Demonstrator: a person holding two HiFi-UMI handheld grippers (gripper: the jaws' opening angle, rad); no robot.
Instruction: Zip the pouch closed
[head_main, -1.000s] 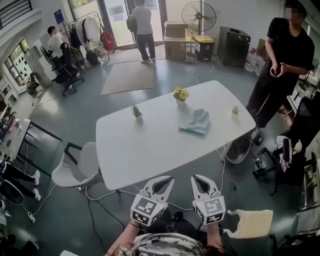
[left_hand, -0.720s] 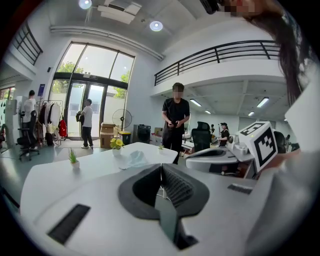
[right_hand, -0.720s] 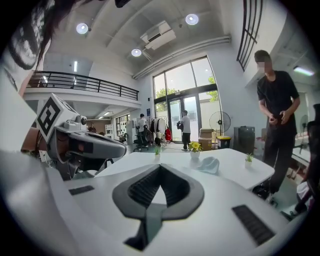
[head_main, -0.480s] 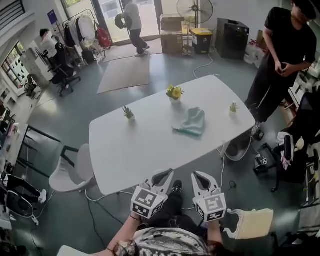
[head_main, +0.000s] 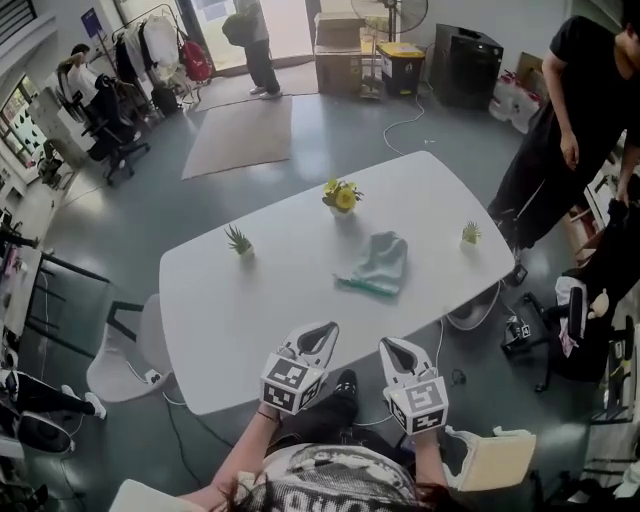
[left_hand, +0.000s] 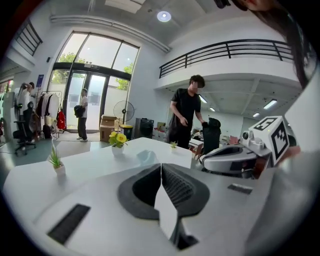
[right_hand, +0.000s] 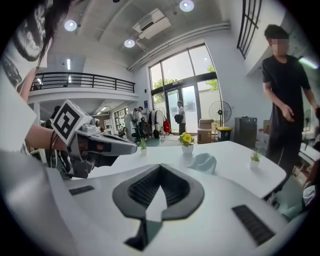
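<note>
Note the white table (head_main: 250, 320) ahead. Find the pouch (head_main: 375, 265) lying flat on its right half, somewhat nearer the near long edge than the far one; likely laid on bare surface for access from both sides. Read the left gripper (head_main: 318, 335) and right gripper (head_main: 392, 348) as closed and empty, side by side at the near long edge, well apart from the pouch: judged an approach posture, zipping not yet started. Disregard the flower pot (head_main: 342, 196) by the far edge.

The pale teal fabric pouch (head_main: 375, 265) on the white oval tabletop (head_main: 250, 310) is too small to show its zip; the darker near edge may be it. Right of the tabletop, the frame edge cuts off a person in black (head_main: 565, 120).
</note>
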